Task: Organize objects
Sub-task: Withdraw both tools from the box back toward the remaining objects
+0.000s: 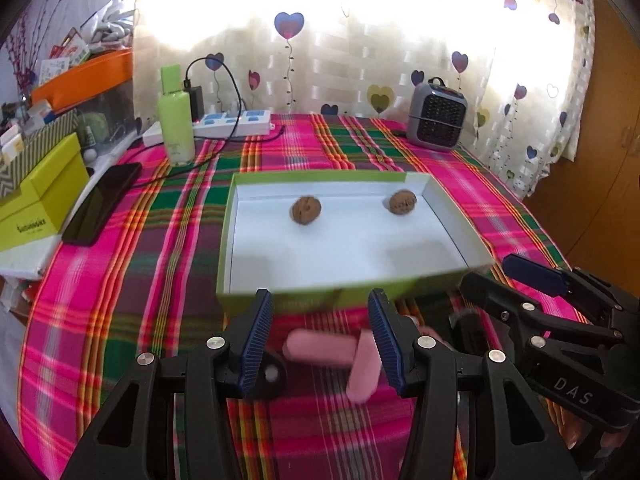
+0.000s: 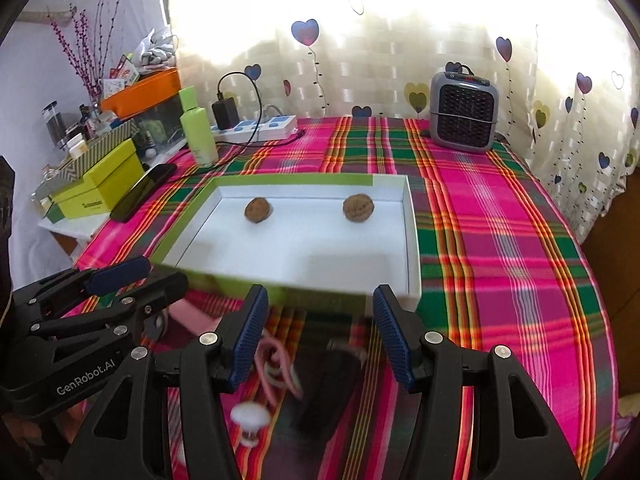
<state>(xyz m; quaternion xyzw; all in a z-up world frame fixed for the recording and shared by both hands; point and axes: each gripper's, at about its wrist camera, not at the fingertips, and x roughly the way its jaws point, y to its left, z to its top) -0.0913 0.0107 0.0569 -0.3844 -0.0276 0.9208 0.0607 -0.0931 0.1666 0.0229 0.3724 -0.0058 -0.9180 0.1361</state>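
A shallow green box (image 1: pixel 448 216) with a white inside lies on the plaid cloth, with two walnuts (image 1: pixel 306 210) (image 1: pixel 403 201) near its far wall. My left gripper (image 1: pixel 320 296) hangs open just short of the box's near wall, with nothing between its pads. Two blurred pink oblong pieces (image 1: pixel 320 347) (image 1: pixel 363 376) lie on the cloth beneath it. My right gripper (image 2: pixel 320 290) is also open and empty, beside the left one (image 2: pixel 156 274). Under it are a blurred black object (image 2: pixel 328 392), a pink and white cord (image 2: pixel 276 368) and a white knob (image 2: pixel 250 416). The box (image 2: pixel 412 232) and both walnuts (image 2: pixel 259 210) (image 2: pixel 359 208) show here too.
A green bottle (image 1: pixel 176 128), a power strip (image 1: pixel 236 122) with a charger, and a grey heater (image 1: pixel 436 116) stand at the table's far edge. A black phone (image 1: pixel 102 204) and a lime box (image 1: pixel 40 200) sit left. Bare plaid cloth (image 2: pixel 500 260) spreads right of the box.
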